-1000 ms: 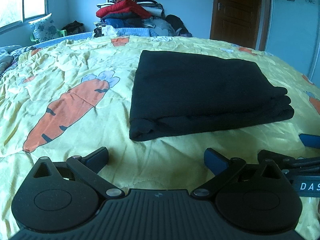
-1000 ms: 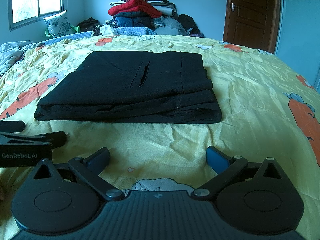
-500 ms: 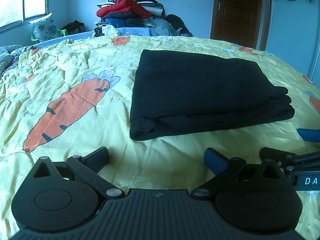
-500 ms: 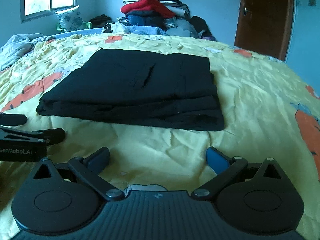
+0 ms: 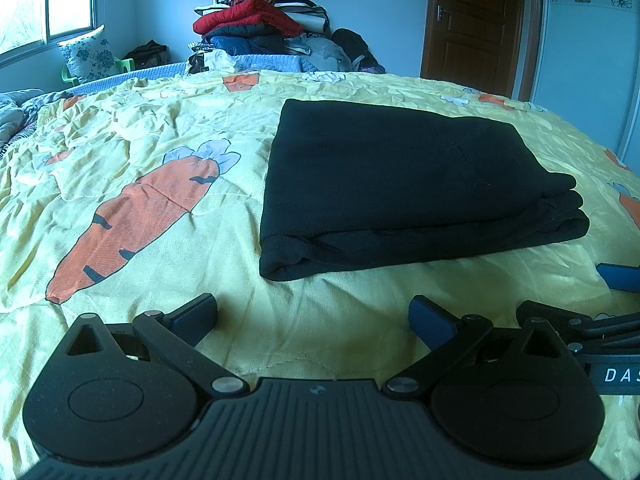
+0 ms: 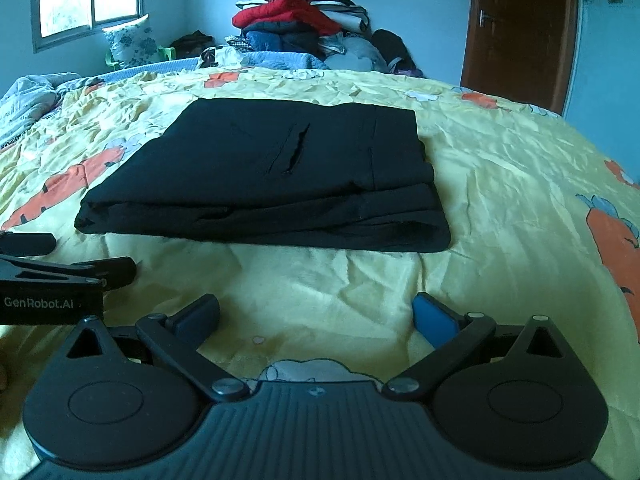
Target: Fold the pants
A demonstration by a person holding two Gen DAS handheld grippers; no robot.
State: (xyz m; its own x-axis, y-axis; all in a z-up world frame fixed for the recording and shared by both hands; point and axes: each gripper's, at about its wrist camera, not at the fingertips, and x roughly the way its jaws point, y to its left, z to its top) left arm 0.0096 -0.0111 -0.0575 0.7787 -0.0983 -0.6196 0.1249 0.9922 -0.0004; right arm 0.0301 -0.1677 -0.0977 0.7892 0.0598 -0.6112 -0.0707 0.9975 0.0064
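Note:
Black pants (image 5: 400, 184) lie folded into a flat rectangle on the yellow carrot-print bedspread (image 5: 140, 152), with stacked layers showing along the near edge. From the right wrist view the same pants (image 6: 280, 172) show a pocket slit on top. My left gripper (image 5: 314, 318) is open and empty, low over the bedspread just short of the pants' near-left corner. Over bare bedspread in front of the pants' near edge, my right gripper (image 6: 316, 316) is open and empty too. Each gripper appears at the edge of the other's view.
A tall pile of clothes (image 5: 256, 32) stands at the far end of the bed, with a floral pillow (image 5: 86, 54) to its left below the window. A brown door (image 5: 476, 20) is at the back right. Rumpled bedding (image 6: 28, 96) lies at the left edge.
The right gripper has shifted slightly, with the pants drifting a little in its view. The left gripper has hardly moved. The pants stay as they were.

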